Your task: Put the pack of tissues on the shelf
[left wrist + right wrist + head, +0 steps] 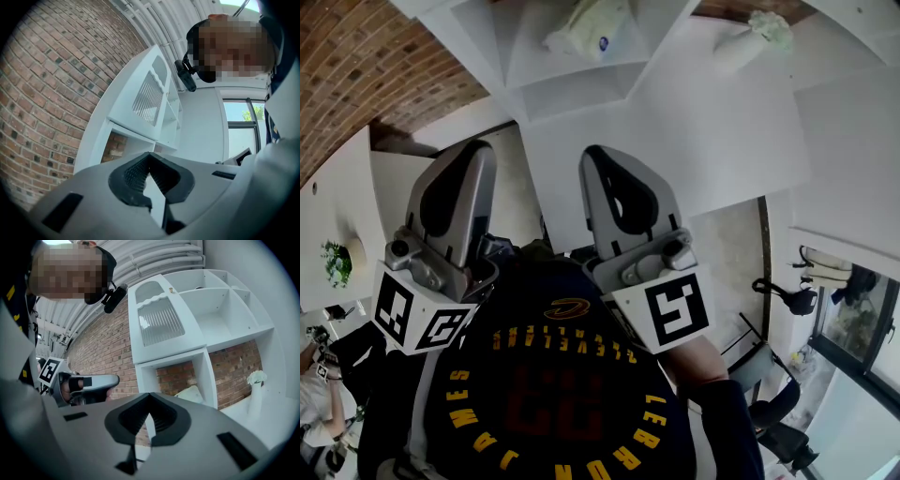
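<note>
The left gripper (150, 155) has its jaws shut tip to tip. Nothing sits between the dark ribbed pads, and only white shows through the slit below the tips. The right gripper (150, 395) is closed on nothing in the same way, its tips meeting at the centre of its own view.

The pack of tissues (191, 393) lies in a lower, open-backed compartment of the white shelf (201, 319), just right of centre in the right gripper view. The brick wall (98, 352) shows behind it, and it is well apart from both grippers. Its lower part is hidden behind the gripper's grey body.

The left gripper view does not show the pack. There the shelf stands at an angle in mid-frame, with brick at left and a window (241, 124) at right.

Only the right gripper view catches the other gripper, at its left edge, with its marker cube (48, 370). It also shows a white vase of pale flowers (256, 385) at lower right, just beyond the compartment's right wall.

The head view shows both grippers side by side at mid-frame, above a dark shirt with yellow lettering (572, 403). The pack sits at top centre against the frame edge, and the vase is at upper right, small and blurred.
</note>
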`<state>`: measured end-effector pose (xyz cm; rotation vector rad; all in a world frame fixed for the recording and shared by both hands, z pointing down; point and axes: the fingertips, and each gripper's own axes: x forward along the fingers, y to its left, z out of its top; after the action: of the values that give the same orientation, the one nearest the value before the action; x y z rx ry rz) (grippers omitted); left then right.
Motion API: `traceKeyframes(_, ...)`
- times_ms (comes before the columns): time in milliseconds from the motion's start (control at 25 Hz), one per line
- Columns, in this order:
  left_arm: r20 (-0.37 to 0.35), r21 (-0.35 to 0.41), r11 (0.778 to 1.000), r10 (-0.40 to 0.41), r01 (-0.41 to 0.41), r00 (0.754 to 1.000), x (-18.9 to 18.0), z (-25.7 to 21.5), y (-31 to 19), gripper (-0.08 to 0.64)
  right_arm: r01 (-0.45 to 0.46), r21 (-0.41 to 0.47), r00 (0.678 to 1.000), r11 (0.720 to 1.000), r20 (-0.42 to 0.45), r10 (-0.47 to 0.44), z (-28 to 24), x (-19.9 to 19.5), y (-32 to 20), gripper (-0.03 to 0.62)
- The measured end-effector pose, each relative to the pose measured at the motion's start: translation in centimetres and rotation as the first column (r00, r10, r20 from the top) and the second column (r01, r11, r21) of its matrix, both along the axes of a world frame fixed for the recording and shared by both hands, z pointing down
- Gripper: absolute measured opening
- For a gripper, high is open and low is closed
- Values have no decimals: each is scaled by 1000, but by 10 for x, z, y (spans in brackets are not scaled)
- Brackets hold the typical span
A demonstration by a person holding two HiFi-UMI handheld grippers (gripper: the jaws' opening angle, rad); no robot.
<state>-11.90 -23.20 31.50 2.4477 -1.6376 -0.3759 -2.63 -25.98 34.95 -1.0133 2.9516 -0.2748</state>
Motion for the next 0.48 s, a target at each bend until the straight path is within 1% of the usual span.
traceKeyframes(200, 6, 0, 1000, -7, 7, 1000, -2, -1, -3, 3, 11, -1, 1000, 1000, -1, -11, 1, -2, 0, 5)
traceKeyframes(480, 8, -9, 1000, -3, 3, 1000, -4, 4, -3, 3, 2, 0, 1000, 1000, -4, -2, 2, -4, -1, 5)
